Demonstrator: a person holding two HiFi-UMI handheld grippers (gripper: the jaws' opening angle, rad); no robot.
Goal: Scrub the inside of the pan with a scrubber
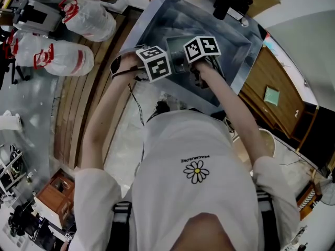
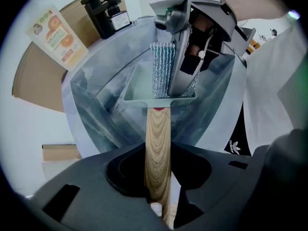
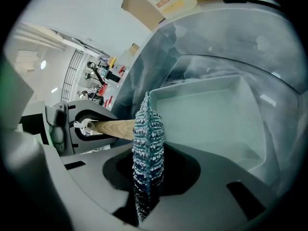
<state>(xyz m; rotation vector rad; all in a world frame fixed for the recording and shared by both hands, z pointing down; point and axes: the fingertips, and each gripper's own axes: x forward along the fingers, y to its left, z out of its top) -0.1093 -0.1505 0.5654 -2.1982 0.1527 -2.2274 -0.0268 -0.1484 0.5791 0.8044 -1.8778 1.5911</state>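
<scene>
Between the fingers of the left gripper (image 2: 159, 174): wooden handle (image 2: 158, 138) of pan (image 2: 137, 88), clamped firmly, pads on either side of the grain. Ahead of those fingers, past the handle end: pan body, down inside sink (image 2: 91, 105), roughly level. Between the fingers of the right gripper (image 3: 147, 179): scrubber (image 3: 148, 138), pinched flat, standing edge-on and reaching well beyond the fingertips. Seen from the left gripper view, scrubber low over the pan interior, straight ahead of the left fingers; contact with the pan floor not resolvable.

Progress, as judgement: both grips set, tool at the work, scrubbing stage proper. No suds, water or residue visible inside the pan, so share of surface already covered not readable. Probably left: passes over floor, corners and all four walls.

Materials: pan square, shallow, straight-walled, pale grey-green, matte and smooth. Handle light wood, long straight grain, rounded section, small red mark at the joint. Scrubber a flat woven pad, silvery-blue, knobbly glittering mesh, likely pliable. Sink dull grey metal, streaked.
</scene>
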